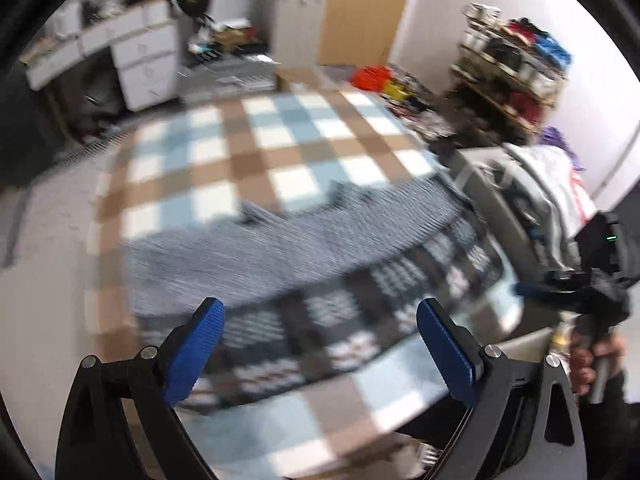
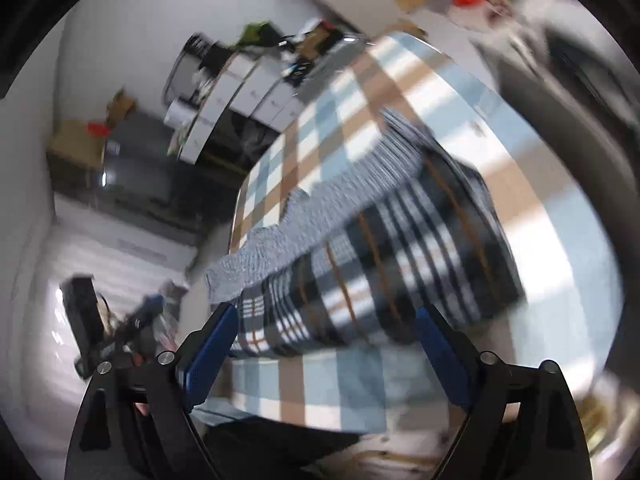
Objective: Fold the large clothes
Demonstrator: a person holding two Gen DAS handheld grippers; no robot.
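A large dark plaid shirt (image 1: 360,320) lies flat on the checked table cover (image 1: 280,140), with a grey striped part (image 1: 280,248) turned over its far side. My left gripper (image 1: 320,308) hangs open above the shirt's near edge, and its blue pads (image 1: 196,352) grip nothing. In the right wrist view the same plaid shirt (image 2: 400,248) and its grey striped part (image 2: 320,216) stretch away on the cover (image 2: 540,240). My right gripper (image 2: 326,316) stands open over the shirt's near end, with nothing pinched. Both views are motion-blurred.
A pile of grey clothes (image 1: 552,184) sits to the right of the table. Behind it stands a shelf of folded clothes (image 1: 516,64). White drawers (image 1: 144,60) and a white cabinet (image 1: 296,20) stand at the back. A hand (image 1: 592,364) holds the other gripper at the right edge.
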